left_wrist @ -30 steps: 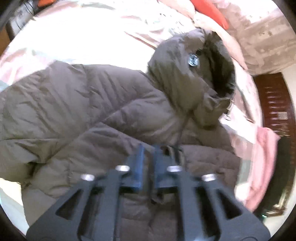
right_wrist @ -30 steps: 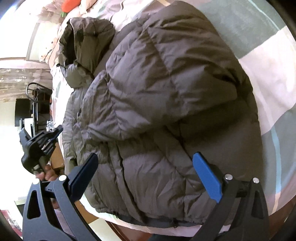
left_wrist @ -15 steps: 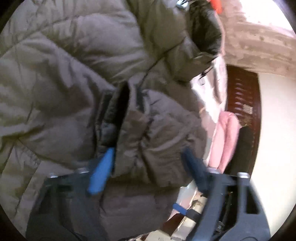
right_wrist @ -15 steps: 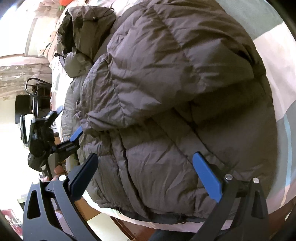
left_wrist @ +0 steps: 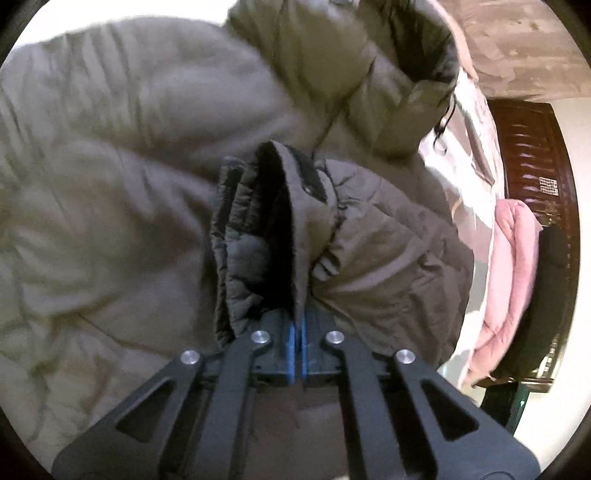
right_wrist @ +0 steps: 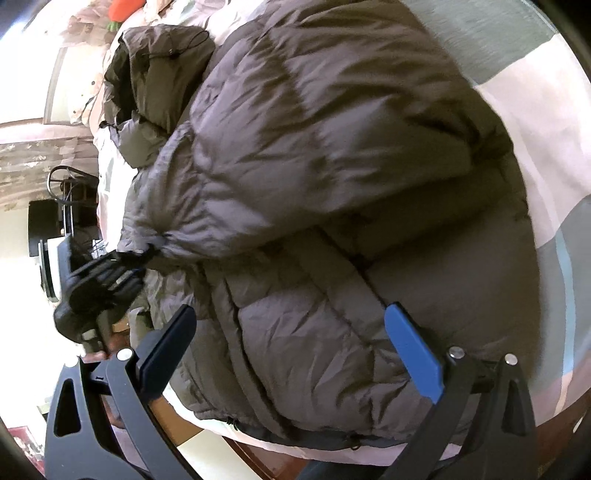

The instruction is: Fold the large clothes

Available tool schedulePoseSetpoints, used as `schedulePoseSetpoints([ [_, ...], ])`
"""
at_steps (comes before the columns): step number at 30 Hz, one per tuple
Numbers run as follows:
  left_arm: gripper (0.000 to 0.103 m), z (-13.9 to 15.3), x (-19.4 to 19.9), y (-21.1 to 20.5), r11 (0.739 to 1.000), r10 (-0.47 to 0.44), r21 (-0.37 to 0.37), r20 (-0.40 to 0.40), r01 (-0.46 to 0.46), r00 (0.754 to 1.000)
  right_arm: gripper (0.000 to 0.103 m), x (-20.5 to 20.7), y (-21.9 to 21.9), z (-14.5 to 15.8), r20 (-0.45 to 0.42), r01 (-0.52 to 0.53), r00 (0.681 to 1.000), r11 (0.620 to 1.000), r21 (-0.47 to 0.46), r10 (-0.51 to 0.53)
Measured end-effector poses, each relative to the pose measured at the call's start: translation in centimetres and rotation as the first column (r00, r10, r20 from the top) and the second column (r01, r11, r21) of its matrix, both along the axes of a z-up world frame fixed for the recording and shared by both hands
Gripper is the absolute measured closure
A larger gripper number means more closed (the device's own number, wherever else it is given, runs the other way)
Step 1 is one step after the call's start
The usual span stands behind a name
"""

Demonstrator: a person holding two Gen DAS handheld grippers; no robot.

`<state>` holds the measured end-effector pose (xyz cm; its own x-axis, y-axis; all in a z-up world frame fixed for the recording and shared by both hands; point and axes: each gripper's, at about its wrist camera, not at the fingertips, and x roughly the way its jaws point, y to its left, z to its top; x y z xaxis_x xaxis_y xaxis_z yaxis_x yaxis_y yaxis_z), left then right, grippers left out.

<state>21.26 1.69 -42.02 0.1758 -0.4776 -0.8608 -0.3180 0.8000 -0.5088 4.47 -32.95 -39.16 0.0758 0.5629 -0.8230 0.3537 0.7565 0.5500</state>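
A grey-brown hooded puffer jacket (right_wrist: pixel 332 166) lies spread on the bed, one sleeve folded across its body. In the left wrist view my left gripper (left_wrist: pixel 298 347) is shut on the sleeve cuff (left_wrist: pixel 295 229), a thin fold of fabric pinched between the blue pads (left_wrist: pixel 291 345). The right wrist view shows that same left gripper (right_wrist: pixel 99 280) at the jacket's left edge, clamped on the cuff (right_wrist: pixel 147 254). My right gripper (right_wrist: pixel 291 350) hovers open above the jacket's hem (right_wrist: pixel 314 424), holding nothing. The hood (left_wrist: pixel 369 55) lies at the far end.
The bed carries a pink, white and green checked sheet (right_wrist: pixel 546 110). A pink blanket (left_wrist: pixel 509 258) hangs by a dark wooden bed end (left_wrist: pixel 532 147). An orange toy (right_wrist: pixel 125 7) lies beyond the hood. The bed's near wooden edge (right_wrist: pixel 280 461) runs below the hem.
Half a second ago the left jaws stood wide around the sleeve end; now they have closed on the cuff. The left gripper moved down to the jacket. The right gripper stayed put.
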Motion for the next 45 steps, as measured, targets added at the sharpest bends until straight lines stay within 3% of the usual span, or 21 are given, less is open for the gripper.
schedulePoseSetpoints([
  [4, 0.101, 3.0, 0.6, 3.0, 0.988, 0.073, 0.132, 0.072, -0.082, 0.995, 0.001, 0.4, -1.3, 0.7, 0.034, 0.043, 0.999, 0.999, -0.018, -0.043],
  [9, 0.101, 1.5, 0.4, 2.4, 0.987, 0.045, 0.154, 0.004, -0.045, 0.999, 0.001, 1.3, -2.4, 0.2, 0.05, 0.106, 0.993, 0.994, 0.038, -0.108],
  [15, 0.101, -0.1, -2.9, 0.8, 0.989, 0.046, 0.146, -0.059, -0.037, 0.997, 0.004, 2.3, -3.1, -2.3, 0.006, 0.217, 0.976, 0.972, 0.096, -0.218],
  [17, 0.101, -0.4, -4.1, 0.1, 0.99, 0.028, 0.138, -0.071, -0.018, 0.997, 0.013, 2.4, -4.3, -3.6, -0.019, 0.299, 0.954, 0.948, 0.113, -0.298],
  [19, 0.101, -0.9, -5.0, -0.5, 0.992, 0.014, 0.124, -0.083, -0.004, 0.996, 0.043, 2.6, -5.9, -4.9, -0.048, 0.367, 0.93, 0.926, 0.088, -0.364],
  [22, 0.101, -1.6, -5.2, -1.5, 0.996, 0.005, 0.094, -0.093, 0.004, 0.996, 0.072, 3.0, -9.1, -5.5, 0.012, 0.484, 0.874, 0.872, 0.072, -0.486],
  [24, 0.101, -1.9, -5.0, -2.7, 0.998, -0.014, 0.066, -0.095, 0.021, 0.995, 0.081, 3.5, -10.2, -4.8, 0.068, 0.494, 0.867, 0.869, 0.005, -0.493],
  [27, 0.101, -1.6, -4.0, -5.8, 0.99, -0.089, 0.104, -0.072, 0.096, 0.993, 0.089, 3.5, -11.2, -4.4, 0.105, 0.531, 0.845, 0.846, -0.047, -0.525],
  [29, 0.101, -1.6, -3.4, -6.5, 0.989, -0.095, 0.107, -0.063, 0.102, 0.993, 0.09, 3.1, -11.3, -4.6, 0.122, 0.545, 0.836, 0.836, -0.062, -0.535],
  [33, 0.1, -1.8, -3.0, -4.8, 0.991, -0.052, 0.118, -0.064, 0.059, 0.997, 0.088, 2.7, -10.1, -5.5, 0.092, 0.465, 0.884, 0.881, -0.086, -0.458],
  [35, 0.098, -1.6, -2.9, -3.7, 0.989, -0.046, 0.138, -0.06, 0.054, 0.997, 0.083, 2.2, -9.7, -5.1, 0.097, 0.398, 0.916, 0.909, -0.119, -0.389],
  [36, 0.098, -1.6, -2.8, -3.4, 0.989, -0.043, 0.141, -0.063, 0.052, 0.997, 0.074, 1.9, -9.5, -5.0, 0.096, 0.379, 0.925, 0.916, -0.13, -0.369],
  [39, 0.098, -1.6, -2.2, -2.7, 0.987, -0.039, 0.151, -0.062, 0.048, 0.997, 0.062, 0.7, -9.5, -4.4, 0.08, 0.335, 0.941, 0.934, -0.122, -0.328],
  [42, 0.098, -1.1, -1.5, -2.5, 0.982, -0.053, 0.18, -0.041, 0.06, 0.998, 0.061, -0.8, -10.1, -2.3, 0.103, 0.377, 0.926, 0.897, -0.23, -0.363],
  [44, 0.098, -0.9, -1.1, -2.5, 0.978, -0.064, 0.197, -0.031, 0.069, 0.997, 0.061, -0.6, -9.7, 0.1, 0.184, 0.396, 0.918, 0.851, -0.345, -0.352],
  [45, 0.098, -0.9, -1.0, -2.5, 0.976, -0.07, 0.204, -0.031, 0.074, 0.997, 0.061, 0.0, -9.2, 1.1, 0.225, 0.389, 0.919, 0.846, -0.364, -0.325],
])
